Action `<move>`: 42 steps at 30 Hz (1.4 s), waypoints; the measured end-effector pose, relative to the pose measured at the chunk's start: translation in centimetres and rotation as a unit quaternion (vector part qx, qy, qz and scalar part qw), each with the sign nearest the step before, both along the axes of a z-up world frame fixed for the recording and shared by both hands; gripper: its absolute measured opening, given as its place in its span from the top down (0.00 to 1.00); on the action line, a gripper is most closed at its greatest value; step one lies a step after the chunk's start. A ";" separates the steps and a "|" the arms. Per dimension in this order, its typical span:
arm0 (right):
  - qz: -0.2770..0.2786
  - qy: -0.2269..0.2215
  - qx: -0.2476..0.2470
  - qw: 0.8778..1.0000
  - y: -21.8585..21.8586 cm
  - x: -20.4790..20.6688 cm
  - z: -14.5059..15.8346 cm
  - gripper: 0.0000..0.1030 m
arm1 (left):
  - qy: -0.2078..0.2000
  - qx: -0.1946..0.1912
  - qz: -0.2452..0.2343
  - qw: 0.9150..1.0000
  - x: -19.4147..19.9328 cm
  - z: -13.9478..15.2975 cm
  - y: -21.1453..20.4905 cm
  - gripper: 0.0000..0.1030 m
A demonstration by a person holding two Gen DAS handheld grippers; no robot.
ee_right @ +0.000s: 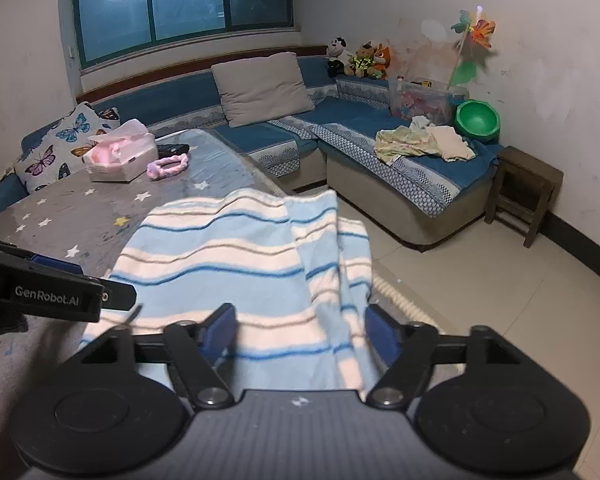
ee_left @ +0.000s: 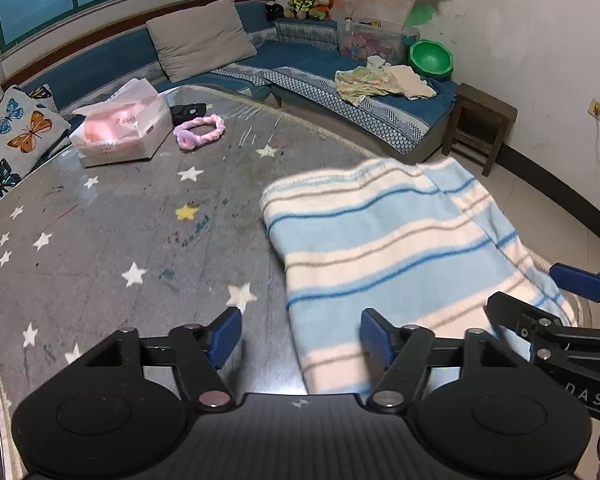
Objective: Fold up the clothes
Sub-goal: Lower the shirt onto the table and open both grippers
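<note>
Draping off the table (ee_right: 40, 208), striped cloth (ee_right: 220, 264) overhangs tiled floor (ee_right: 480, 280).

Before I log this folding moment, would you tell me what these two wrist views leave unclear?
- Near edge of the striped blanket: hidden in both wrist views behind the gripper bodies, so its lie there is unknown.
- Right gripper: in the left wrist view, cut off by the right edge.
- Left gripper: in the right wrist view, only one side shows.
- Contents of the clear bin on the sofa: too small to name.
</note>
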State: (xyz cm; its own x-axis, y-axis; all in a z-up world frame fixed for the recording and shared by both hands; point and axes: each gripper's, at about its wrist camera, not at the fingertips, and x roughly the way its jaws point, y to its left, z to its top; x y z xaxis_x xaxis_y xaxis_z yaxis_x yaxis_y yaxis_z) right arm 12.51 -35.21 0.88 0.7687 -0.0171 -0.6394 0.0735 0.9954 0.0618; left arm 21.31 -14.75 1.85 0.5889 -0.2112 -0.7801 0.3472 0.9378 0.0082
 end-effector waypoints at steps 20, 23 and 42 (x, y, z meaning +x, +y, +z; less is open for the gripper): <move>-0.010 -0.014 -0.016 1.000 2.8 -5.5 -0.7 0.00 | -0.028 -0.014 -0.001 1.000 -5.7 0.2 3.6 0.00; -0.015 -0.010 -0.012 1.000 3.2 -6.1 -0.9 0.00 | -0.026 -0.011 0.000 1.000 -6.6 0.2 4.1 0.00; -0.035 0.007 -0.020 0.999 6.3 -9.3 -1.4 0.00 | -0.037 0.015 0.009 0.999 -11.2 -0.6 7.2 0.00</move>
State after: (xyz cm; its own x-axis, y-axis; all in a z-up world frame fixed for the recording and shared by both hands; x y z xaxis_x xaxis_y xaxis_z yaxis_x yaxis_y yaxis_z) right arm 3.22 -28.87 -0.55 0.7554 -0.0966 -0.6481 0.1443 0.9893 0.0208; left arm 10.10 -7.56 1.24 0.6489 -0.1773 -0.7399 0.3275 0.9429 0.0612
